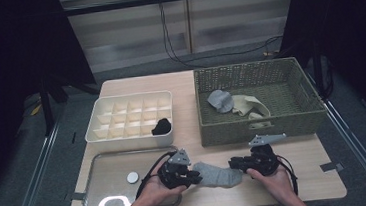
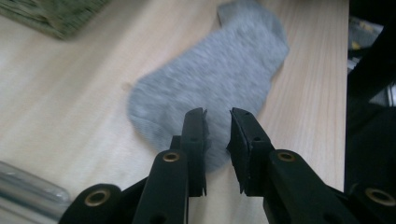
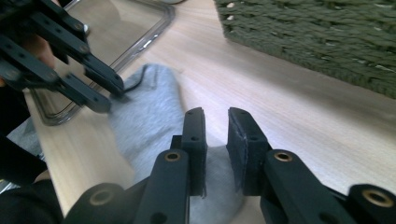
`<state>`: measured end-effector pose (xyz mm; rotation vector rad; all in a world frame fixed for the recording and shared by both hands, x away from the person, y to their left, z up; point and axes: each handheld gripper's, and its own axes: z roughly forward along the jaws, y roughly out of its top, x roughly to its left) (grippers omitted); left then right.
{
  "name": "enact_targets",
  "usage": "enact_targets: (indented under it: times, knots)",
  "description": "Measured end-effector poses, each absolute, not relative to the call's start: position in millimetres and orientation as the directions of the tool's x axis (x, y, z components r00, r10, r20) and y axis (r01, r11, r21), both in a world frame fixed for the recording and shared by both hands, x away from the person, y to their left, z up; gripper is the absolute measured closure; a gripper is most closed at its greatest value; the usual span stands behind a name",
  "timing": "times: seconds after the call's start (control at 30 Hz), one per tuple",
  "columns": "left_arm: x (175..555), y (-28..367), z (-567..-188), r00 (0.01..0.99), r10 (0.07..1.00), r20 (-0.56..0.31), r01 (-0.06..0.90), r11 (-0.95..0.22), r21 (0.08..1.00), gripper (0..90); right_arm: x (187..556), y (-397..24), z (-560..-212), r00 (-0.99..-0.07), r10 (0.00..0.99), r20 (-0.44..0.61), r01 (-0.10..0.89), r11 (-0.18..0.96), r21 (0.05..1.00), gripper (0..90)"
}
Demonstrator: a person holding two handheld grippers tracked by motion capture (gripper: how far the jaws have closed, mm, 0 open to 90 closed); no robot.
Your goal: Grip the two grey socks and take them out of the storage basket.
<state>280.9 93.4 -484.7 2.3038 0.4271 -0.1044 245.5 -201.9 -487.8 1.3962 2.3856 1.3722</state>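
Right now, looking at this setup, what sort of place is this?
Probably a lab or studio set up to record sock sorting, not a home. A small wooden table stands between dark curtains, with a woven basket of socks, a white divider box, and cables trailing down the back wall.

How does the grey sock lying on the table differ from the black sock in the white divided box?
The flat grey sock on the wooden table lies spread out, while the black sock in the white divided box is bunched into a ball. The grey one rests loose on the bare tabletop between the two hand-held grippers; the black one sits tucked inside one compartment. Both are small socks.
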Motion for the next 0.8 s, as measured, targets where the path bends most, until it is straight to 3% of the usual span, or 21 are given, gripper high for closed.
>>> enact_targets:
  times: [0.23,0.37,0.6,0.8]
  knots:
    - [285,97,-493,0.934,0.293,-0.204,0.352,-0.652,0.672,76.7,247,-199,-497,-0.585,0.744,0.323,0.689,0.246,0.682,65.2]
    - [283,98,-492,0.933,0.296,-0.203,0.353,-0.654,0.669,76.9,244,-199,-499,-0.578,0.764,0.287,0.691,0.271,0.671,64.3]
    - [280,99,-494,0.933,0.29,-0.213,0.355,-0.647,0.675,77.1,240,-193,-500,-0.588,0.766,0.261,0.687,0.302,0.661,86.1]
    - [281,100,-492,0.938,0.284,-0.198,0.342,-0.673,0.656,78.6,240,-201,-491,-0.574,0.776,0.262,0.662,0.252,0.706,88.4]
